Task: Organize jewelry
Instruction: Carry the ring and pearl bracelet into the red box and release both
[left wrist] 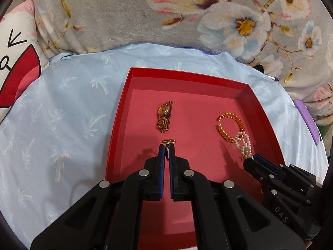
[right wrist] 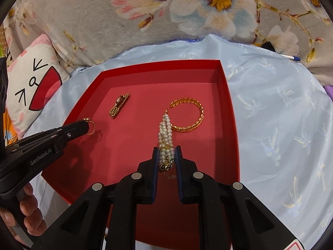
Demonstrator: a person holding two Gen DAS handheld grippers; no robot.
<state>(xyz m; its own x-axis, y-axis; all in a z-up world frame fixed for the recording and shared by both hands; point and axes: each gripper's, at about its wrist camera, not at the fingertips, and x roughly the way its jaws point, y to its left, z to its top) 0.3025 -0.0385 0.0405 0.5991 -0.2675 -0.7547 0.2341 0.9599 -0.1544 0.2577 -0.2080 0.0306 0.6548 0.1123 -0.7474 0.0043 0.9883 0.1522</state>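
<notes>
A shallow red tray (left wrist: 245, 87) (right wrist: 225, 95) lies on a light blue cloth. In it lie a gold watch (left wrist: 164, 116) (right wrist: 119, 105) and an open gold bangle (left wrist: 230, 128) (right wrist: 188, 115). My left gripper (left wrist: 166, 146) is shut on a gold ring (left wrist: 169, 141) (right wrist: 89, 125) and holds it low over the tray floor, just in front of the watch. My right gripper (right wrist: 166, 151) is shut on a white pearl bracelet (right wrist: 165, 129) (left wrist: 243, 143), whose free end rests over the bangle's near side.
The light blue cloth (left wrist: 62, 114) (right wrist: 281, 125) covers a bed. A grey floral blanket (left wrist: 124, 16) lies behind it. A cartoon pillow (left wrist: 14, 62) (right wrist: 33, 87) is at the left. A pen (right wrist: 292, 58) and a purple object (left wrist: 308, 120) lie at the right.
</notes>
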